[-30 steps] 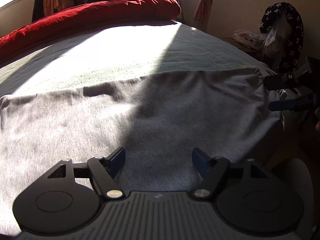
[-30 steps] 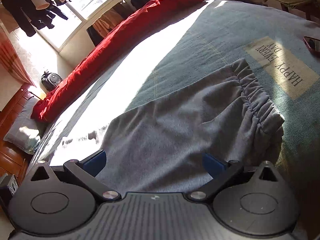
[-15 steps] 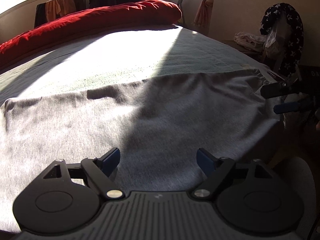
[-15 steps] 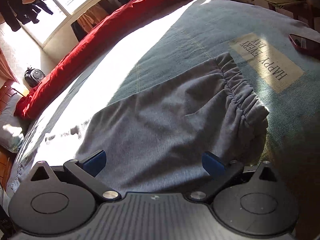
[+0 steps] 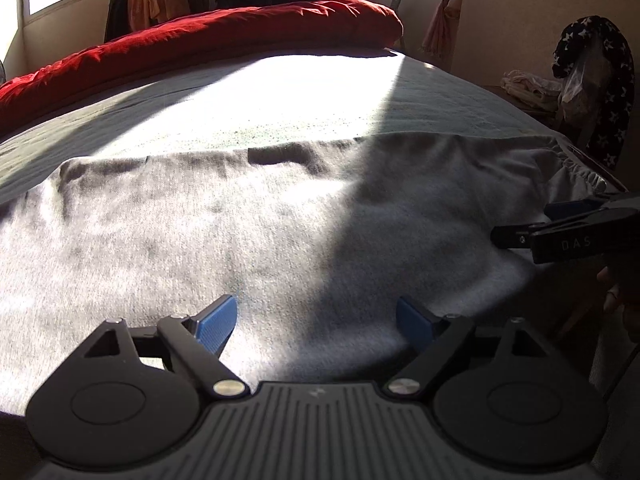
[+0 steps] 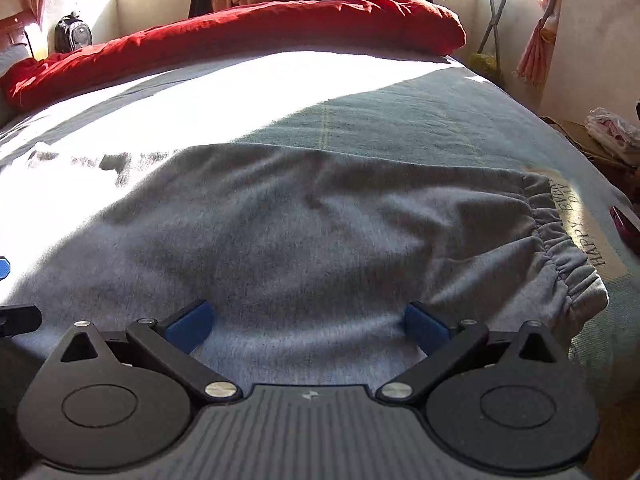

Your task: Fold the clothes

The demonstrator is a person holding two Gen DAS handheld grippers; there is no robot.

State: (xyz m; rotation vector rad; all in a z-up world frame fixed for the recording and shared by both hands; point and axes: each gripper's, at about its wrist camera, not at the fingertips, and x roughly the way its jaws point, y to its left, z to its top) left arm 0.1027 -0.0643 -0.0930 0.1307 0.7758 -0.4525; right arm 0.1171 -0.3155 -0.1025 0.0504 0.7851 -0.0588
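Grey sweatpants [image 5: 248, 240] lie flat on the bed [image 5: 280, 96], just ahead of both claws. Left gripper [image 5: 316, 322] jaws are opening, empty; right gripper [image 6: 308, 326] spread wide, empty.

black gripper [image 5: 316, 322] with blue fingers [image 5: 216, 322], silver screws, ribbed grey housing.

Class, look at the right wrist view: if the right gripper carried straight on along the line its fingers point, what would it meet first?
Most likely the grey garment spread on the bed: the right gripper points down at its cloth, jaws wide, nothing else in between. How close it is cannot be judged.
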